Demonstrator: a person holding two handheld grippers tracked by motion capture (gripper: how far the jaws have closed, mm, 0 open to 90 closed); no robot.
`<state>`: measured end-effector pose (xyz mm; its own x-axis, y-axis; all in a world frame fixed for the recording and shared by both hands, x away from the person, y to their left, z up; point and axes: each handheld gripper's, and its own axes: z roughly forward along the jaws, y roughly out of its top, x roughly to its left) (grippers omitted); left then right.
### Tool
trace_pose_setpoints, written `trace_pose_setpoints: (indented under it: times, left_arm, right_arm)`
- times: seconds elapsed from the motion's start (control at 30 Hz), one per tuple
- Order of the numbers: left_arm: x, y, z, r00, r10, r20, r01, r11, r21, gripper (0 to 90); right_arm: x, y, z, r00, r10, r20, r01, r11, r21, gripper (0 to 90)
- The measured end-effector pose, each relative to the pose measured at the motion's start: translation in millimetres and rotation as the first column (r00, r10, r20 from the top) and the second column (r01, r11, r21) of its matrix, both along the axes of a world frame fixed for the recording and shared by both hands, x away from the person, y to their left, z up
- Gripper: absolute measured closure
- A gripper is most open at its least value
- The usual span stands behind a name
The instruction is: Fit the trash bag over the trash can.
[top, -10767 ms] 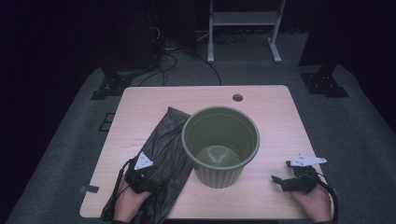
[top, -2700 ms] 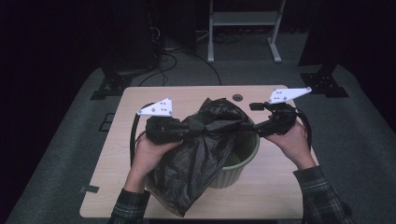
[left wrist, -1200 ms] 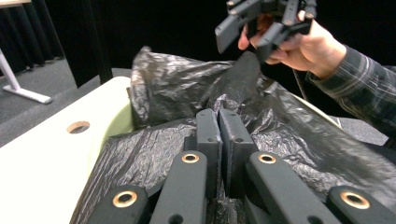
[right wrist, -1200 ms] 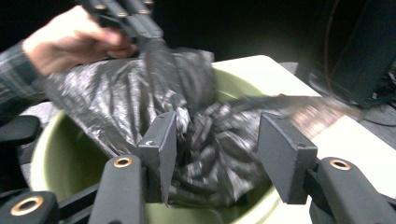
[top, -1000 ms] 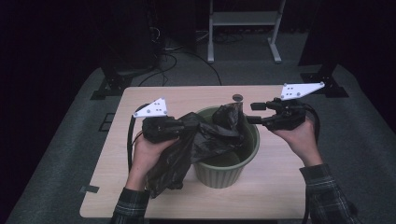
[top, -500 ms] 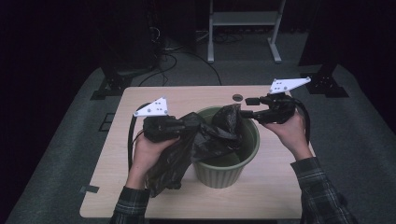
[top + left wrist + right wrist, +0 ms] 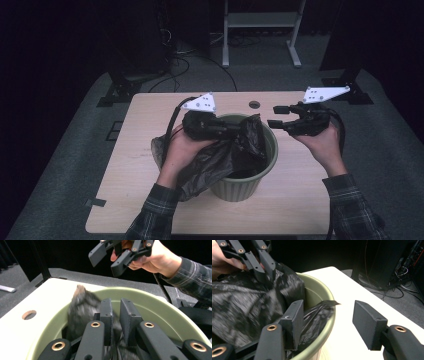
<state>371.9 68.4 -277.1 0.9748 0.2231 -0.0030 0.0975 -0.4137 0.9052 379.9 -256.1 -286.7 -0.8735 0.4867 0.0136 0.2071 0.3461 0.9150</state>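
A ribbed green bin stands mid-table. A black plastic bag hangs over its left rim, its upper part inside. My left gripper reaches over the bin mouth from the left. Its jaws have just been opening and stand a narrow gap apart, open, with a blurred fold of the bag low between them. To the right of the bin, my right gripper is open with nothing between its jaws. A flap of the bag lies on the rim just beyond it.
The light wooden table has a cable hole behind the bin and a strip of tape at its front left corner. Black stand bases and cables sit on the grey floor behind. A white shelf frame stands farther back.
My left hand has carried the bag rightwards over the bin. The right gripper has come off the bag's edge and drawn back right. The bag's top has sunk into the bin.
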Motion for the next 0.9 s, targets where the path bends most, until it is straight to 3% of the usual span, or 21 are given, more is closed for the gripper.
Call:
trace_pose_setpoints:
  times: [0.1, 0.13, 0.2, 0.23, 0.27, 0.37, 0.6, 0.9]
  left_arm:
    - [3.4, -7.6, 3.6, 1.0, 0.004, 0.004, -0.004, 1.0, 0.005, 76.0]
    - [3.0, -9.2, 4.7, 0.9999, 0.011, 0.008, -0.011, 0.9999, 0.005, 68.2]
    - [1.6, -8.9, 6.1, 0.9997, 0.02, 0.017, -0.02, 0.9998, 0.008, 66.0]
    - [0.1, -6.7, 7.3, 0.9993, 0.031, 0.022, -0.031, 0.9995, 0.003, 55.4]
    - [-0.8, -4.5, 8.3, 0.9991, 0.036, 0.021, -0.036, 0.9993, -0.003, 55.4]
    - [-6.6, 8.5, 12.6, 0.9987, 0.051, 0.007, -0.051, 0.9984, -0.024, 45.9]
    - [-23.2, 54.1, 18.3, 0.995, 0.098, 0.016, -0.098, 0.9945, -0.038, 41.0]
    - [-29.1, 115.2, 7.8, 0.9816, 0.191, -0.005, -0.191, 0.9779, -0.085, 36.8]
  right_arm:
    - [-0.1, -2.3, -0.8, 1.0, -0.003, 0.0, 0.003, 1.0, 0.003, 41.4]
    - [-0.7, -3.5, -1.5, 1.0, -0.004, -0.005, 0.004, 1.0, 0.005, 41.4]
    - [-0.9, -3.8, -1.8, 1.0, -0.005, -0.005, 0.005, 1.0, 0.003, 41.4]
    - [-0.9, -4.1, -2.2, 1.0, -0.003, -0.002, 0.003, 1.0, 0.002, 41.4]
    - [-1.4, -4.4, -2.5, 1.0, -0.004, -0.004, 0.004, 1.0, 0.003, 41.4]
    - [-3.5, -4.6, -3.2, 1.0, 0.0, -0.002, 0.0, 1.0, 0.009, 41.4]
    - [-8.0, -1.2, -8.3, 0.9999, 0.01, -0.012, -0.01, 1.0, -0.001, 41.2]
    - [-8.9, 2.6, -14.2, 0.9995, 0.022, -0.022, -0.022, 1.0, 0.002, 40.5]
